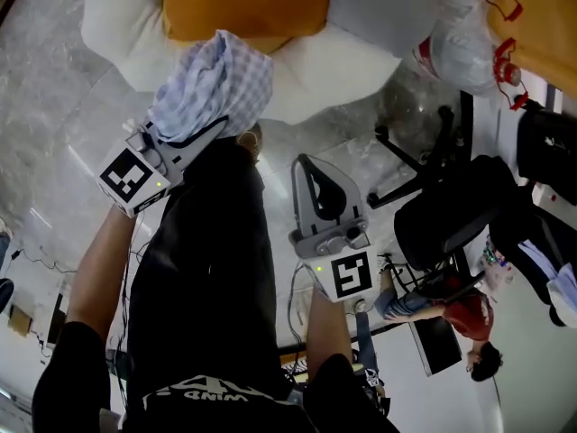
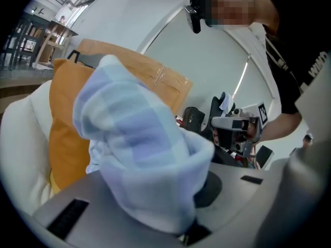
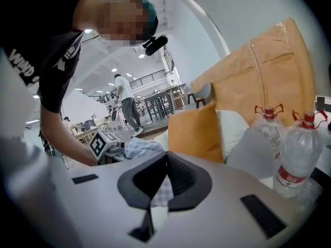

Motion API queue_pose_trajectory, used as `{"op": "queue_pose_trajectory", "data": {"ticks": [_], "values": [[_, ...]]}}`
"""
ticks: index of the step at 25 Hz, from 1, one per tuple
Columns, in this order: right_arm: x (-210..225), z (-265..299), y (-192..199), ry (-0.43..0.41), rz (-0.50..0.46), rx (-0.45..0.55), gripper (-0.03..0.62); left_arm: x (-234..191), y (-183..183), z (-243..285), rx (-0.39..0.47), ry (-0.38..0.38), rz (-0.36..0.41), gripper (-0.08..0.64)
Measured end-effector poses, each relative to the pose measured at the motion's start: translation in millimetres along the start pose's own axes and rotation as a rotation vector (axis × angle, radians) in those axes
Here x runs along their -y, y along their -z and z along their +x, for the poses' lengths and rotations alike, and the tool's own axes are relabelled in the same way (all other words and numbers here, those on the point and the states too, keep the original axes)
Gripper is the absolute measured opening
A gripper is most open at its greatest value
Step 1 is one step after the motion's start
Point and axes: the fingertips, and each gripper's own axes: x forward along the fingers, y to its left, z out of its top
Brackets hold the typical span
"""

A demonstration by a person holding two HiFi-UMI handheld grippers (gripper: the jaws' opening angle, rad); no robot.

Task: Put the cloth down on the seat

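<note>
A blue-and-white checked cloth (image 1: 212, 84) is bunched up in my left gripper (image 1: 196, 133), which is shut on it. It hangs in the air just in front of the white cushioned seat (image 1: 325, 70) and its orange pillow (image 1: 243, 3). In the left gripper view the cloth (image 2: 139, 154) bulges over the left gripper (image 2: 191, 213) and hides the pads. My right gripper (image 1: 305, 164) is lower and to the right, apart from the cloth. In its own view the right gripper (image 3: 165, 159) has its tips touching and nothing clamped, and the cloth (image 3: 142, 149) and orange pillow (image 3: 194, 133) lie beyond.
Clear water bottles (image 1: 460, 43) with red caps stand right of the seat, next to a brown cardboard sheet (image 3: 258, 71). A black office chair (image 1: 451, 215) is at the right, and a person in a red top (image 1: 469, 318) is near it. The floor is grey marble.
</note>
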Motion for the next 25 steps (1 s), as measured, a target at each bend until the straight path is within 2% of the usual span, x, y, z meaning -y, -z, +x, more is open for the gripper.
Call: {"op": "queue_pose_trajectory", "data": {"ticks": [5,9,12,15,19,22,25], "values": [[8.5,17.2,30.6,-0.020,0.018,-0.015,0.020,-13.5,36.1,32.5,-0.027,0.068,0.006,0.071],[9.8,23.4,46.9,-0.019,0.029,-0.014,0.020,-17.7,68.9,50.6,-0.094,0.136,-0.015,0.071],[11.3,23.1,55.0,-0.006,0.045,-0.019,0.020,-27.1,84.7,67.5,-0.087,0.171,0.049,0.071],[13.4,24.5,62.4,-0.001,0.056,-0.031,0.020,-43.2,100.4,87.1,-0.088,0.173,0.103,0.071],[17.1,28.9,75.0,0.005,0.073,-0.048,0.021,-61.1,120.5,107.9,-0.122,0.173,0.117,0.071],[20.3,32.9,82.8,0.005,0.082,-0.056,0.020,-71.9,133.3,117.0,-0.137,0.168,0.105,0.071],[21.7,35.0,87.0,0.000,0.088,-0.066,0.020,-83.6,140.7,115.6,-0.144,0.135,0.056,0.071]]}}
